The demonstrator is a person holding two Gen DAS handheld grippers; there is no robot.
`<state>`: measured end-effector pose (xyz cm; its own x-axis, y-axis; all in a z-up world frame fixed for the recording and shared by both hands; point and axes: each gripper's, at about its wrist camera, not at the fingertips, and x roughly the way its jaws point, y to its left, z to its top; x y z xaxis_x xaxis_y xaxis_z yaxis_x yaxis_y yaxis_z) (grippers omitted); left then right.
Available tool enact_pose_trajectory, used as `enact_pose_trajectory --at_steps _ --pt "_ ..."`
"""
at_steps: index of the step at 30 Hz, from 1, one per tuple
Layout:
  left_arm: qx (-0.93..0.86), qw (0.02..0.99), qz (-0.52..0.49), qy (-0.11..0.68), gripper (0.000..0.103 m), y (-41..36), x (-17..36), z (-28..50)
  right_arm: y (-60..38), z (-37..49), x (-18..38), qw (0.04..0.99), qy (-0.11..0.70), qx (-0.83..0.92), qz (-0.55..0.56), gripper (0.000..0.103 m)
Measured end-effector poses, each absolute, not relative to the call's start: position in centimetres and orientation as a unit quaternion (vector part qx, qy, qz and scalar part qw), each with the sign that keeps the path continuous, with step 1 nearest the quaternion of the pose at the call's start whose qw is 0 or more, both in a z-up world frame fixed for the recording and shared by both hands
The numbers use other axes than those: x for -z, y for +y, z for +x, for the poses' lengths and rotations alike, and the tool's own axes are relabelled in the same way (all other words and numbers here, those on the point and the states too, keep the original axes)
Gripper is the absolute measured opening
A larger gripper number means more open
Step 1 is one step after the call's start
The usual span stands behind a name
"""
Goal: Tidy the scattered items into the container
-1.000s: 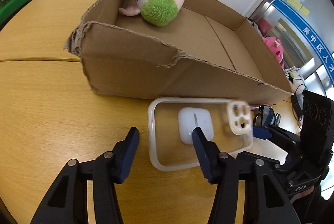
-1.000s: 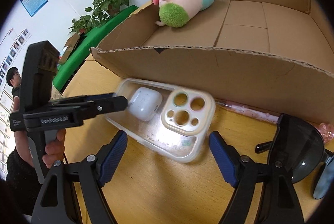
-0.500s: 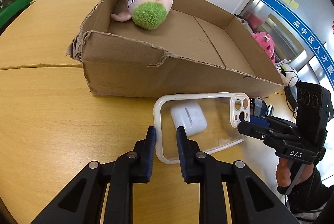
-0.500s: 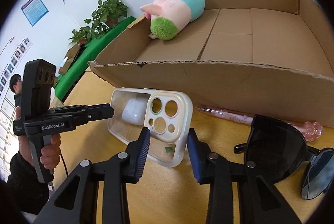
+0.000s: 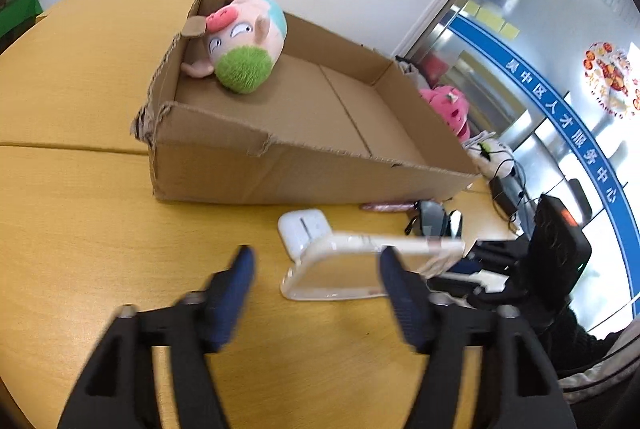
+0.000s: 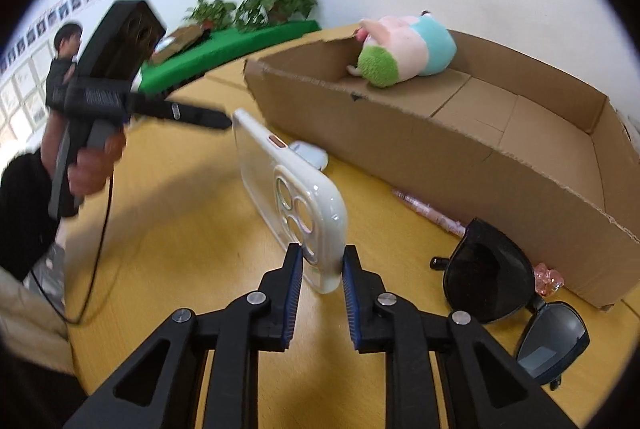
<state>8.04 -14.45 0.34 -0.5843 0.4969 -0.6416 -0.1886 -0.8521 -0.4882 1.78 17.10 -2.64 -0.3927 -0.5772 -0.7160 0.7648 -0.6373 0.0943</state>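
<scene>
Wooden table (image 6: 192, 229): right gripper (image 6: 319, 271) seemingly pinches phone case (image 6: 296, 197).

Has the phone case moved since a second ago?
Yes. The phone case, then flat by the cardboard box, now stands on edge, clamped in the right gripper, exposing the earbud case.

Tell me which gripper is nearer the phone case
Right. The right gripper is clamped on the phone case at its camera end; the left gripper is open, just short of its other end.
</scene>
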Motion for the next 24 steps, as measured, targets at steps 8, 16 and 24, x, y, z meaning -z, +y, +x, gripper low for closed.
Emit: enact_pose_trajectory --at_steps 8,16,24 --pt "-0.855 0.246 -0.423 -0.17 0.067 -12.3 -0.5 6.8 16.8 3.3 3.2 0.412 0.211 0.815 0.35 0.017" --pt "-0.841 0.238 -0.47 -0.122 0.021 -10.5 1.1 7.8 17.6 4.0 3.9 0.407 0.254 0.799 0.363 0.027" --pt "-0.838 0.2 -0.491 -0.126 0.034 -11.3 1.5 9.4 21.2 3.8 3.8 0.397 0.168 0.795 0.427 0.036"
